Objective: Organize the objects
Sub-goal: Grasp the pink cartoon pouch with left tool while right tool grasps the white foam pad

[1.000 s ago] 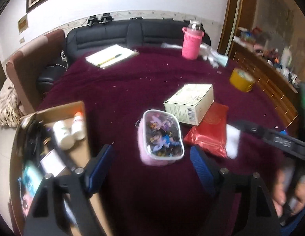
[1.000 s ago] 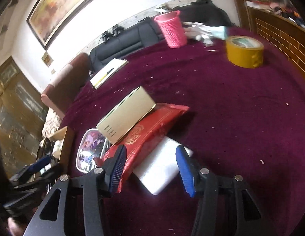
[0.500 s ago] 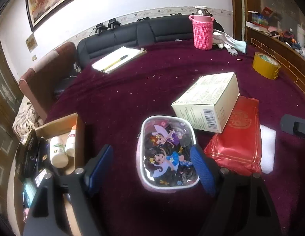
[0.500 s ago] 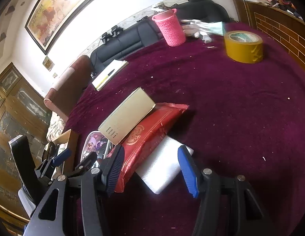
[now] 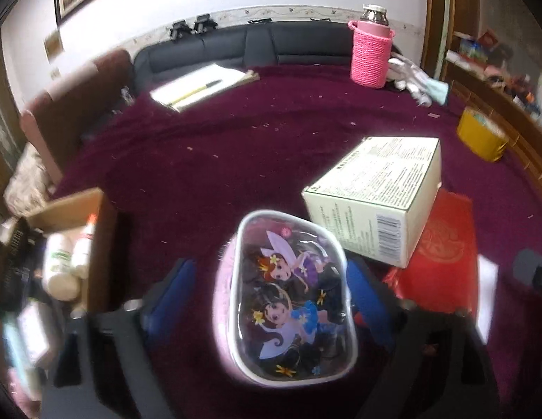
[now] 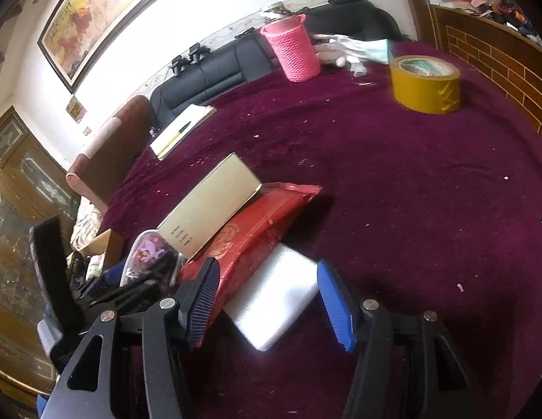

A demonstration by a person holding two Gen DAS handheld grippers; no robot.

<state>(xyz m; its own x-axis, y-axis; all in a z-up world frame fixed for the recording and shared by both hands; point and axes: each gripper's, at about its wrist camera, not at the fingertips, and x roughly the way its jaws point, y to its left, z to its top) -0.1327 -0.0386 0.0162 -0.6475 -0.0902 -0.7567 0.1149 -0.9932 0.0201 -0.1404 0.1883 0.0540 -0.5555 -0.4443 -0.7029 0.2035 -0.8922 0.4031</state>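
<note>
Left tool (image 5: pixel 271 289) spread wide around the clear pink-edged cartoon-print pouch (image 5: pixel 291 300); blue pads either side, contact unclear; pouch sits on the maroon-cloth counter (image 5: pixel 236 146), just beside the pale green carton (image 5: pixel 379 199); right tool (image 6: pixel 271 300) released, straddling the white foam slab (image 6: pixel 274 300) under the red packet (image 6: pixel 250 241).
</note>
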